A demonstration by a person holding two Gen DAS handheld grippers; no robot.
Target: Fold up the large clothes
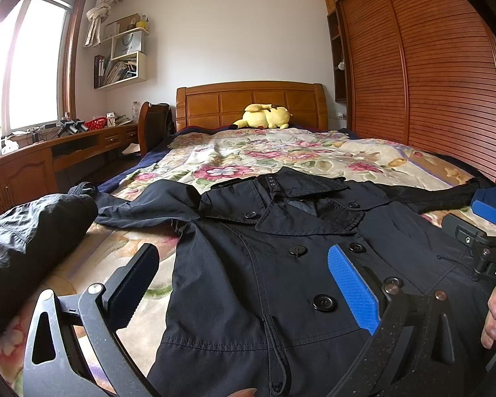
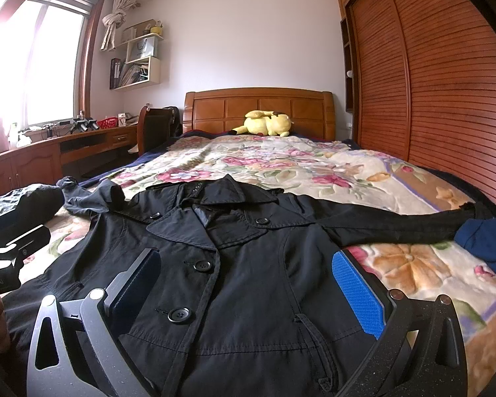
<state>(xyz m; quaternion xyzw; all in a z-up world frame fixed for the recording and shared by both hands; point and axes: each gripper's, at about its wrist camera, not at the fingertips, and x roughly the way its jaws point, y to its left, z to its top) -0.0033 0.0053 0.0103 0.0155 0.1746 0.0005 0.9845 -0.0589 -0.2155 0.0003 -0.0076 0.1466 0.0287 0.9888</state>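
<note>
At 9 o'clock of my left view a black sleeve fills the edge. My left tool stands wide, nothing between its pads, hovering over the dark coat, which lies front-up and buttoned on the floral bedspread, collar toward 12 o'clock. Right tool likewise wide and empty, over the coat's chest. One coat sleeve runs out toward 3 o'clock. Yellow plush toy sits at the headboard, well apart, at 12 o'clock.

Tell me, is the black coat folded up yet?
No, the black coat lies spread flat on the bed, front up, sleeves out.
</note>
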